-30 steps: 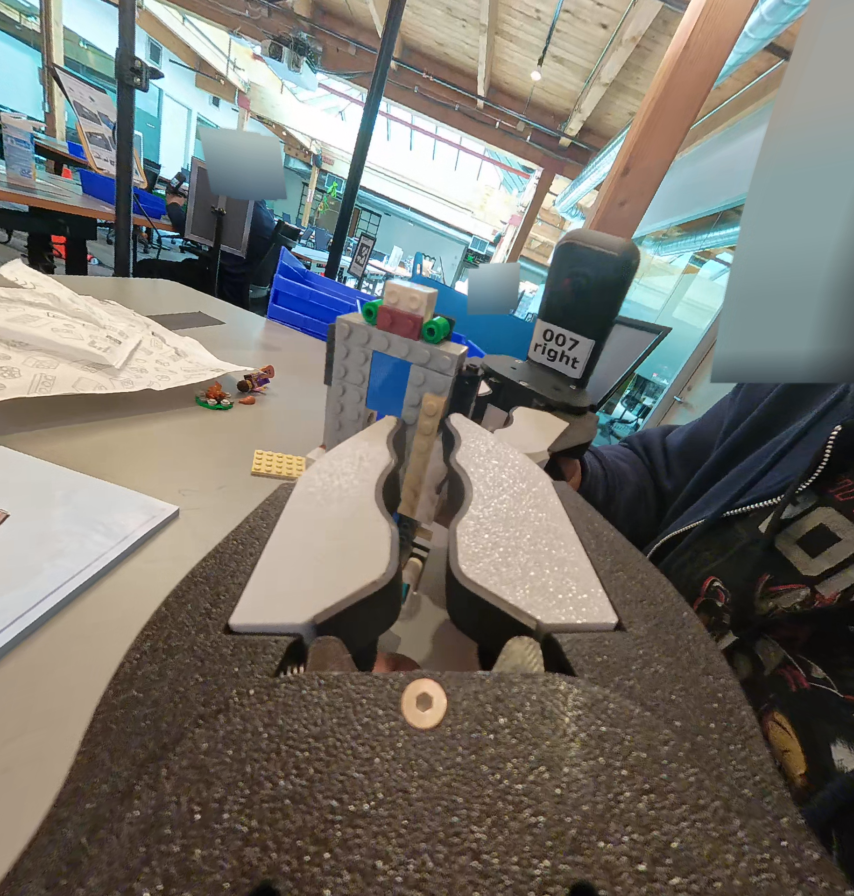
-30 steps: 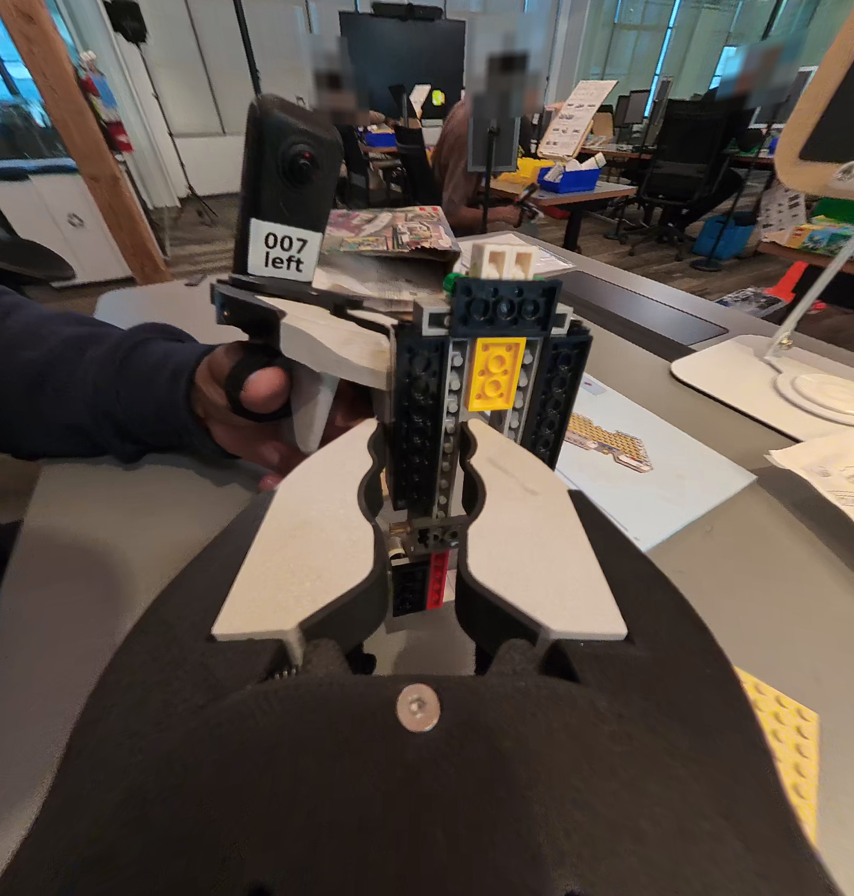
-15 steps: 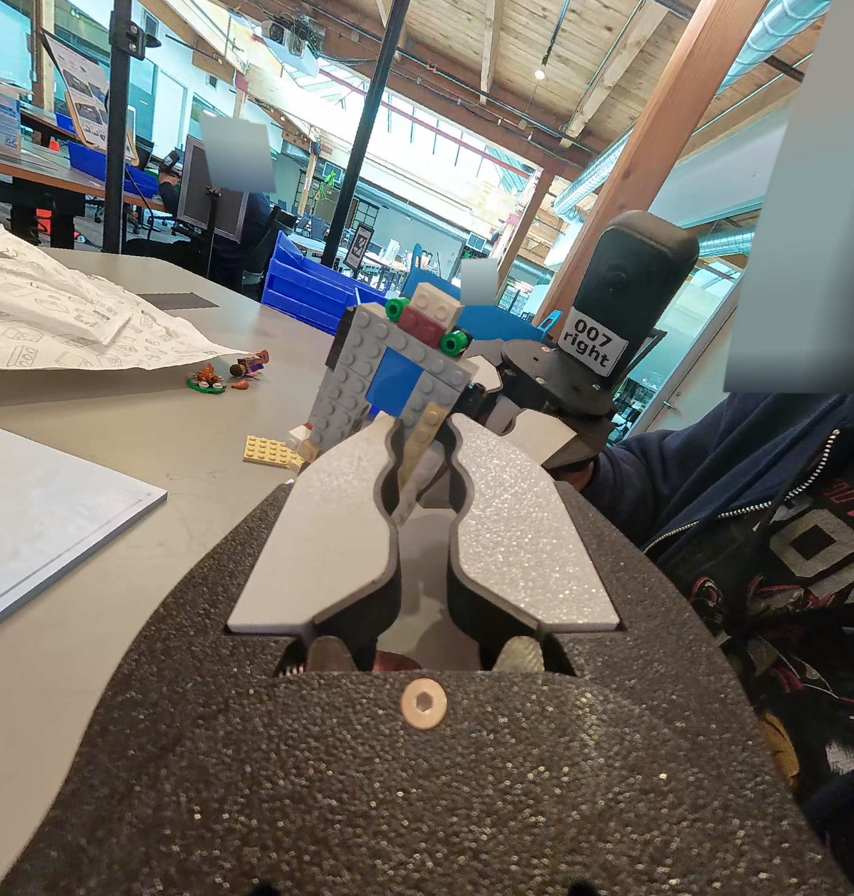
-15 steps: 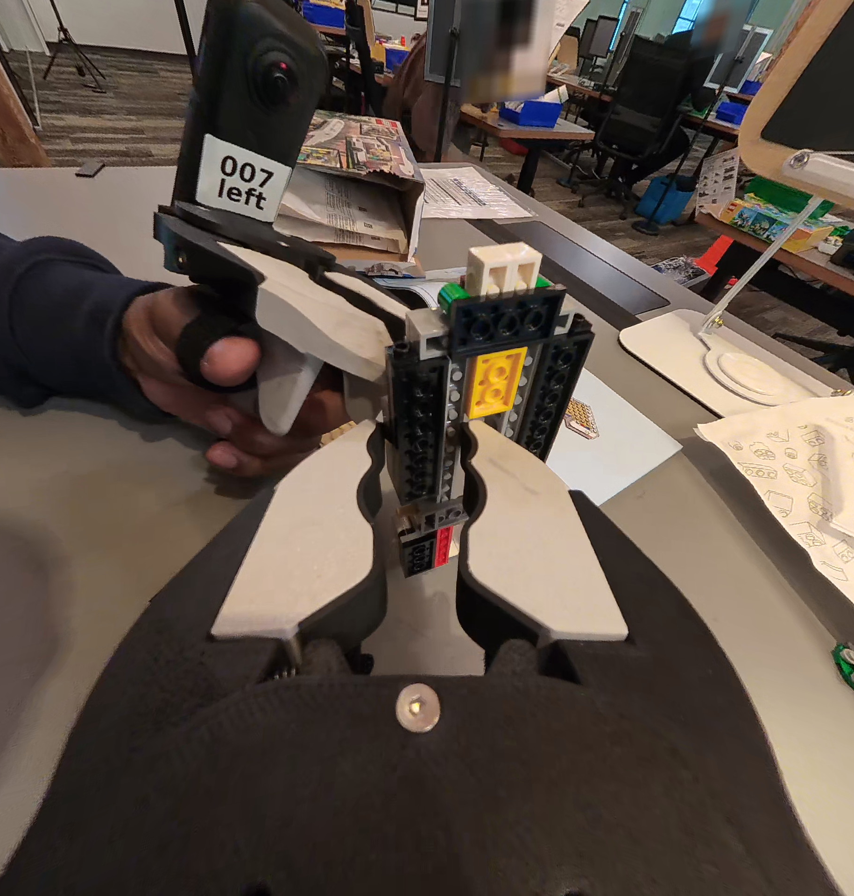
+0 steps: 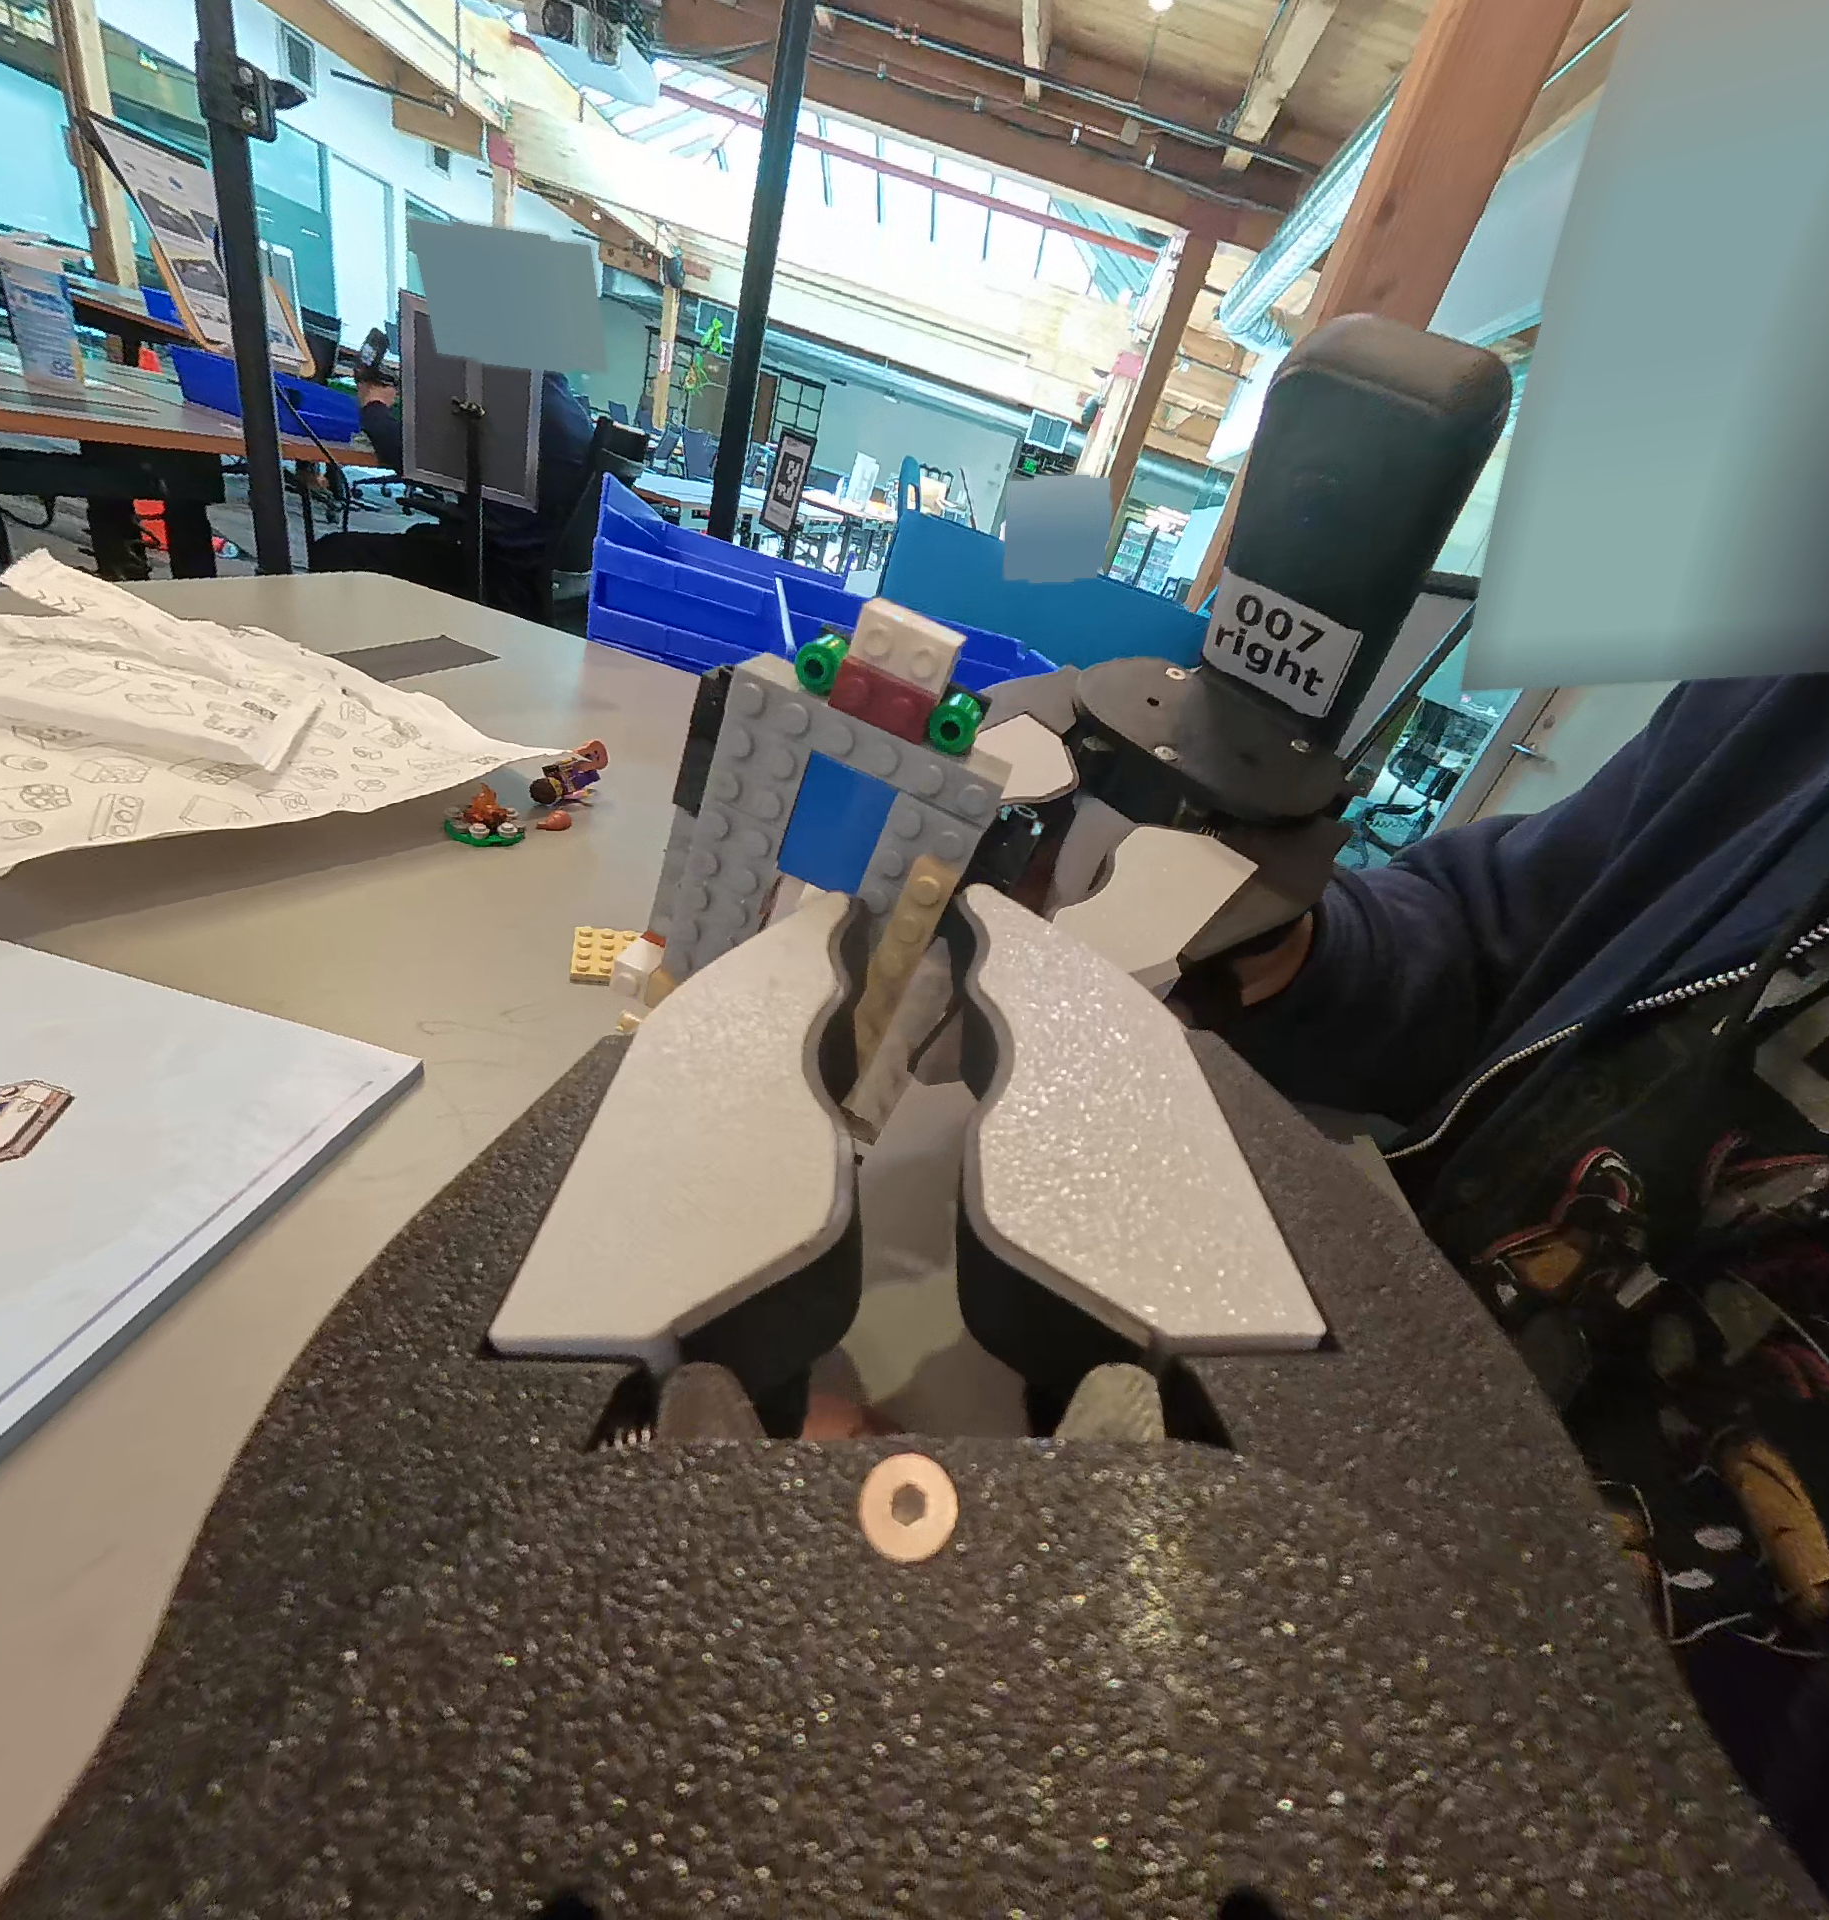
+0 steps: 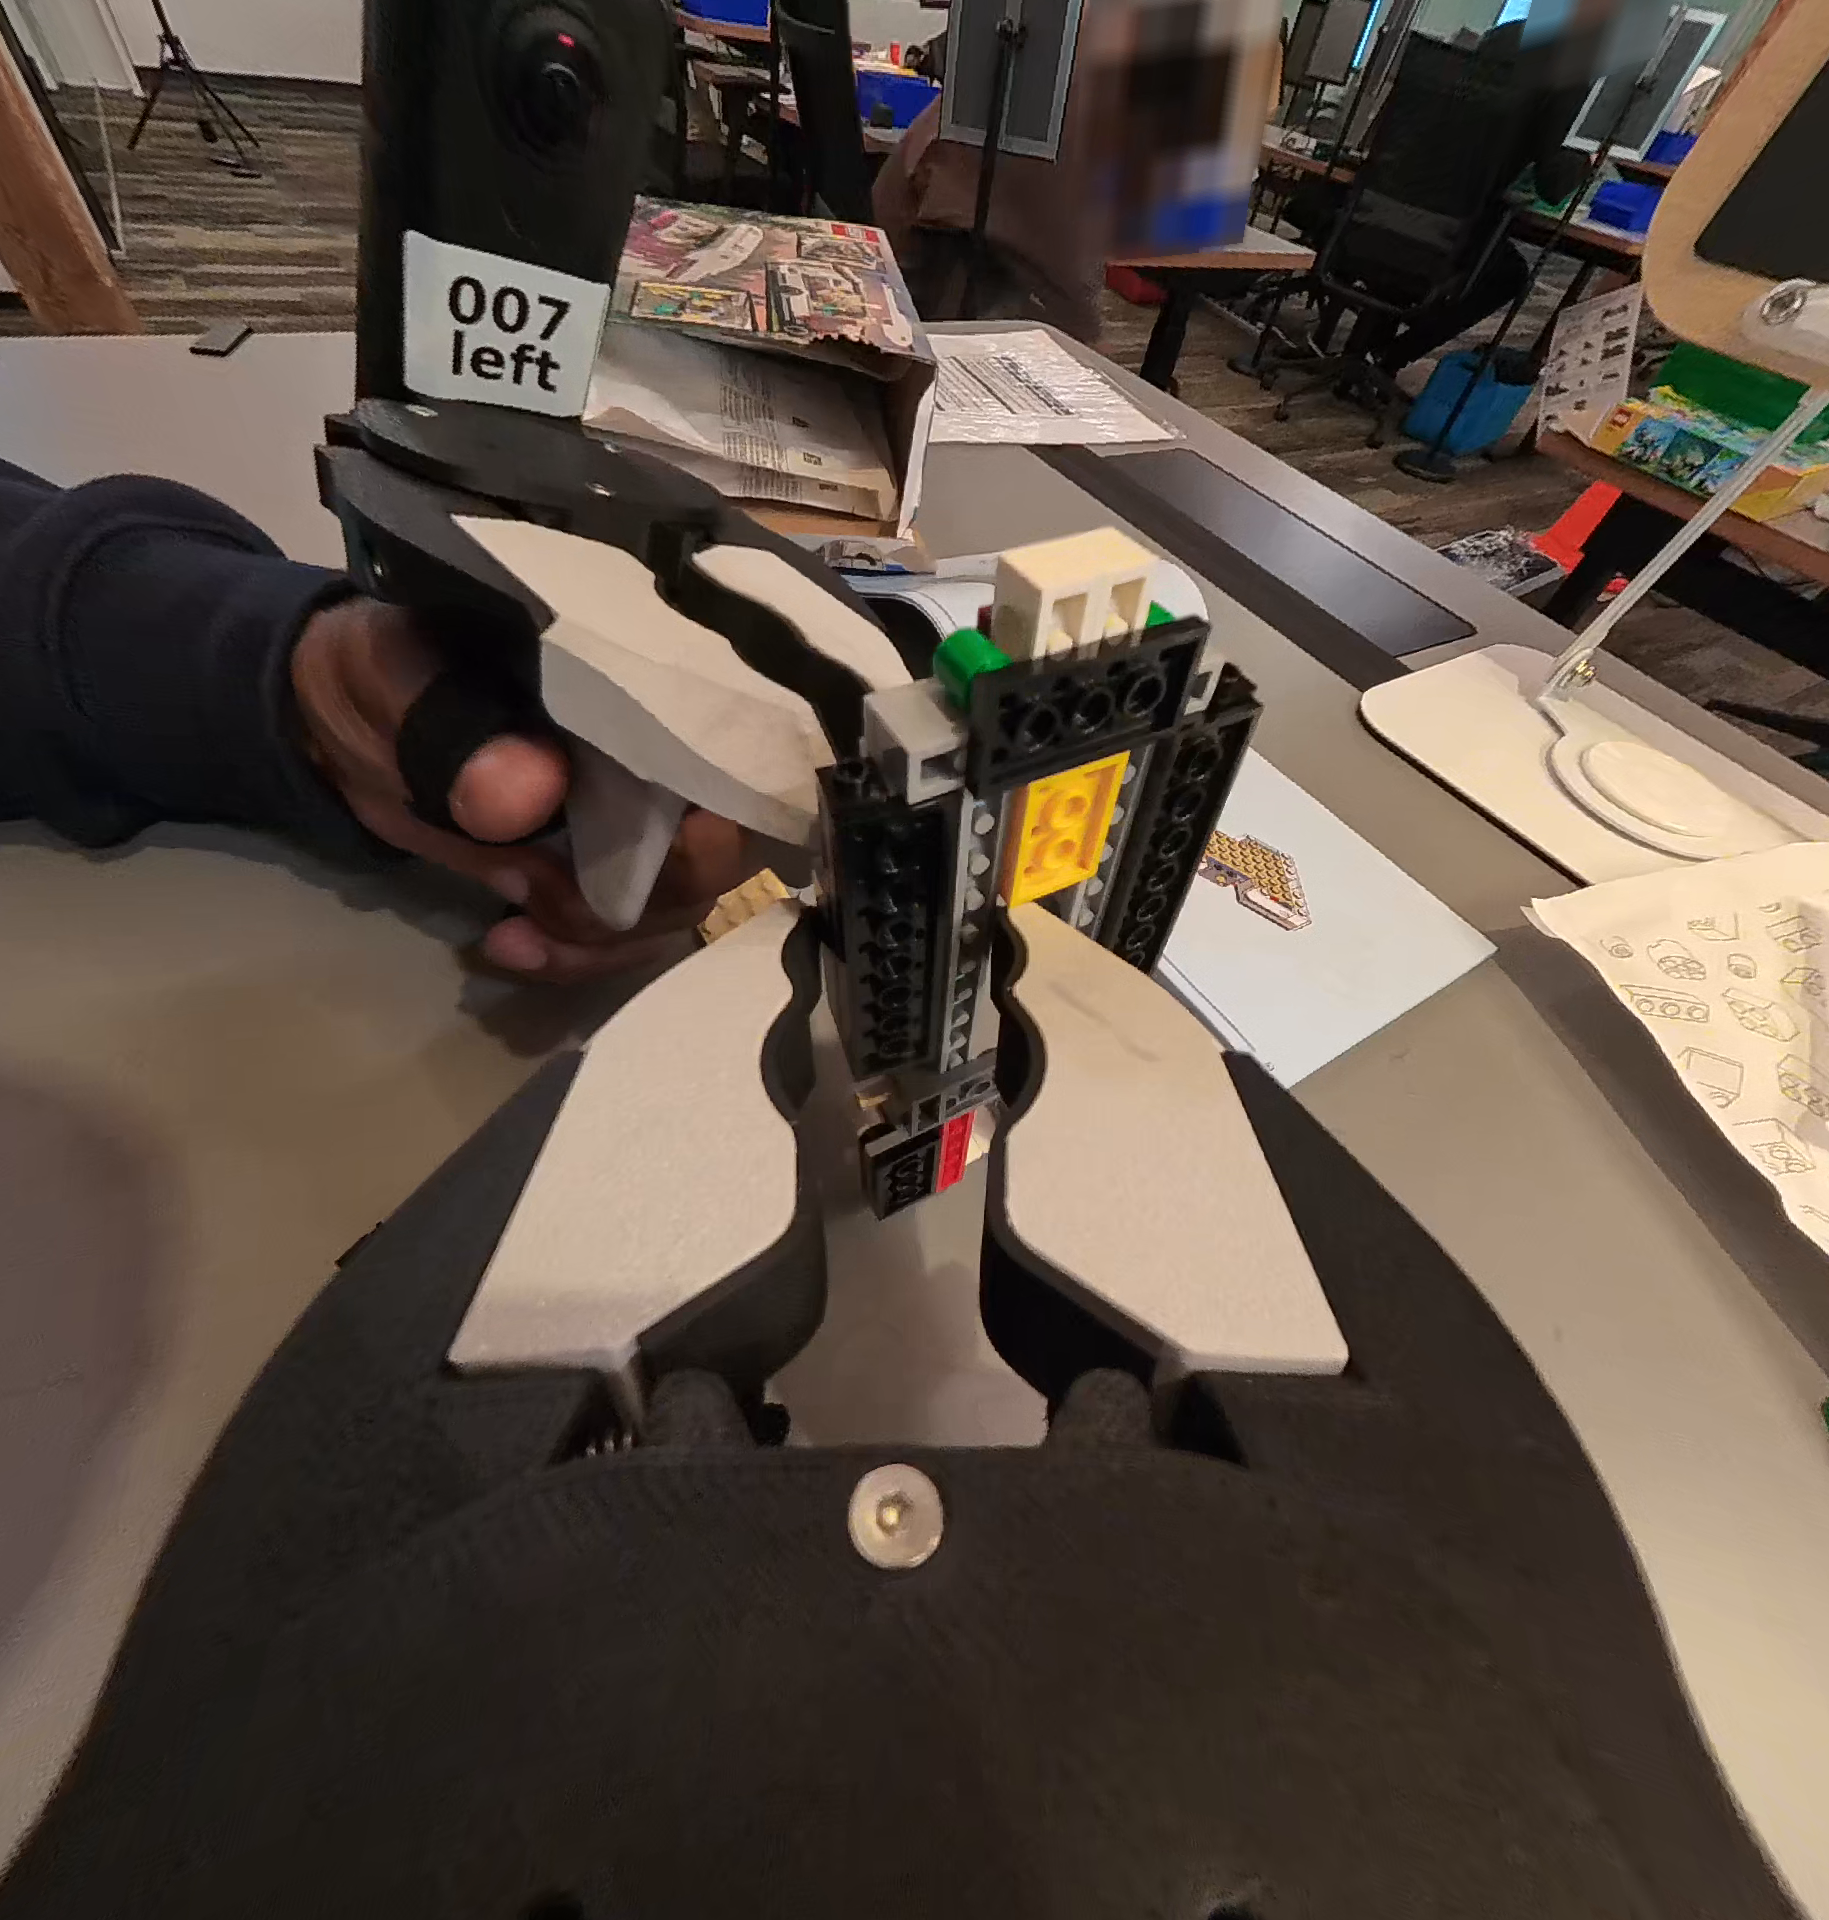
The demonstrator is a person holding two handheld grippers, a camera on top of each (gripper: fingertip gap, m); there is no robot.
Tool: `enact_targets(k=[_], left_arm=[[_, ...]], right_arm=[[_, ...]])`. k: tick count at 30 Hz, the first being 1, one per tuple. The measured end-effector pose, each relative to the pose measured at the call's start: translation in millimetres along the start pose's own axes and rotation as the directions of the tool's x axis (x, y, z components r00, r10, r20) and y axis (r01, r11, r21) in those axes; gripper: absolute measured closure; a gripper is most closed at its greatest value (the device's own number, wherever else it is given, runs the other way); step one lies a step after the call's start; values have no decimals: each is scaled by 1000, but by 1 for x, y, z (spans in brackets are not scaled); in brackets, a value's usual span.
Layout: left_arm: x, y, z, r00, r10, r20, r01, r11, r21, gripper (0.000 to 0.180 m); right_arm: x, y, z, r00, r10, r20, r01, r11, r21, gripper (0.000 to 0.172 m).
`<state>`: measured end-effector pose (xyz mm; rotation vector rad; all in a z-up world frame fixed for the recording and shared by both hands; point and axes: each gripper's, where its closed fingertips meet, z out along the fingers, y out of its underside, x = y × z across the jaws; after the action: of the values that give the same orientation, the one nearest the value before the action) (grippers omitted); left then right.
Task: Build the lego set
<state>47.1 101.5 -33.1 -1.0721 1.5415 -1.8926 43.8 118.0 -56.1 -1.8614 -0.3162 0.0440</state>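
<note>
My right gripper is shut on a brick model of black beams with a yellow plate, held upright above the grey table. In the left wrist view the model shows a grey studded face with a blue panel, green round pieces and dark red and white bricks on top. My left gripper is shut on a tan strip plate whose upper end lies against the model's grey face. It also shows in the right wrist view, at the model's upper left corner. The right gripper sits behind the model.
An instruction booklet, a printed paper sheet, a small green piece, a minifigure and a tan plate lie on the table. Blue bins stand behind. An opened box of papers and a white lamp base stand on it. Only a small space, under 4 cm, lies between the two pairs of fingers.
Both grippers have moved together with the model, which tilted to the right and then came back more upright. The right view has dipped toward the table. Both grasps hold unchanged.
</note>
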Motion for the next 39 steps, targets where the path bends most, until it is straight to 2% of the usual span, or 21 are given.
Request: enact_targets(k=[7, 14, 25, 33, 39], left_arm=[[0, -4, 1, 999, 23, 40, -23, 1000, 13, 166], [1, -4, 4, 982, 137, 127, -134, 990, -36, 166], [0, -7, 9, 899, 334, 284, -308, 942, -134, 167], [-8, 1, 7, 920, 263, 291, -238, 964, -119, 168], [-14, 2, 6, 940, 184, 289, -170, 983, -74, 171]], right_arm=[[1, -4, -1, 1000, 12, -24, -11, 1000, 24, 140], [3, -4, 0, 999, 38, -40, -37, 999, 27, 139], [6, -6, -2, 997, 58, -55, -55, 997, 51, 140], [11, 5, 3, 994, -14, -113, 8, 999, -53, 140], [12, 11, 7, 993, 3, -122, -15, 995, -98, 137]])
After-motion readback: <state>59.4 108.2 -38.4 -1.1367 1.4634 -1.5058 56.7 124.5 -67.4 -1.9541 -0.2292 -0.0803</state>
